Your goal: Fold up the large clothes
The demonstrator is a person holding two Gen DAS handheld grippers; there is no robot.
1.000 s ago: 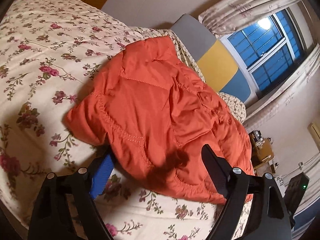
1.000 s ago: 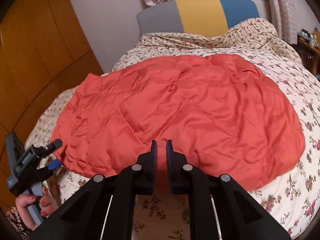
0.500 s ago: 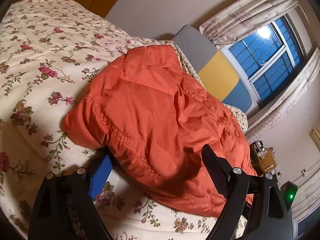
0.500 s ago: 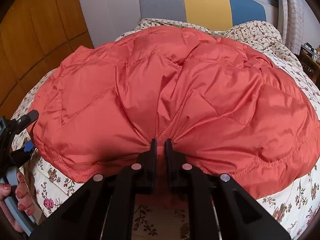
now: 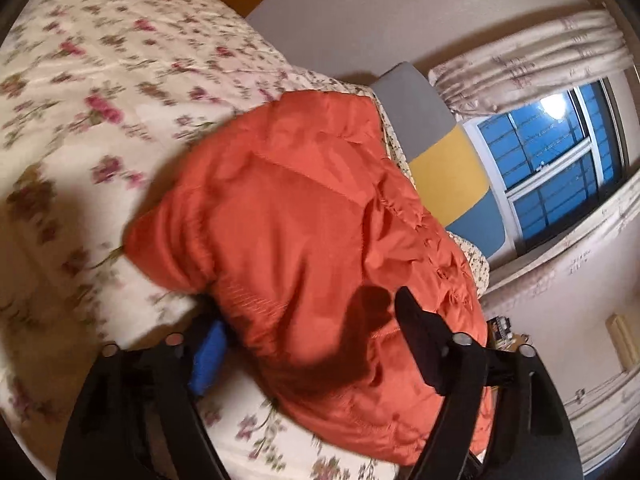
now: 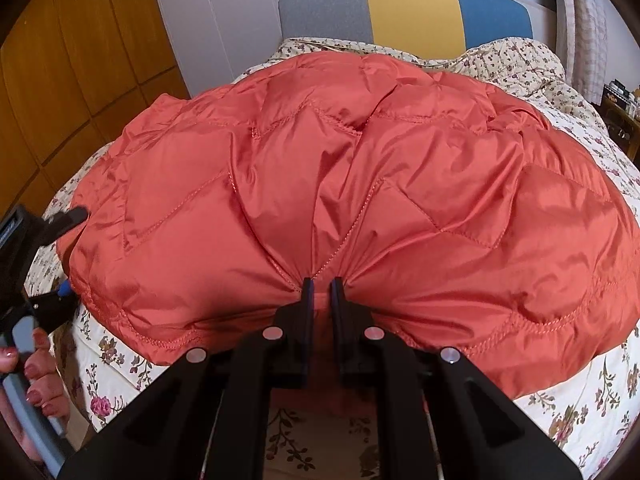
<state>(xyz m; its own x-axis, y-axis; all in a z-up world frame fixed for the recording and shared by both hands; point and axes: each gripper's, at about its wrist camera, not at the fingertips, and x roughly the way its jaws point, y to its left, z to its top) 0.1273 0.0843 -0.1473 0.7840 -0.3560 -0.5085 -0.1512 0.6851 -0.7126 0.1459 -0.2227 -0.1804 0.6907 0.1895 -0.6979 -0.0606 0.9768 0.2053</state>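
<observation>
on the floral bed [image 6: 592,412] the orange jacket [image 6: 360,208] lies crosswise, hem pinched in the right hand-held gripper [image 6: 320,284]

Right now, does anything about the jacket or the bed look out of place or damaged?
Nothing stands out. The orange jacket lies bunched on the floral bedspread, puckered only where the right gripper pinches its hem. I see no tears or stains.
</observation>
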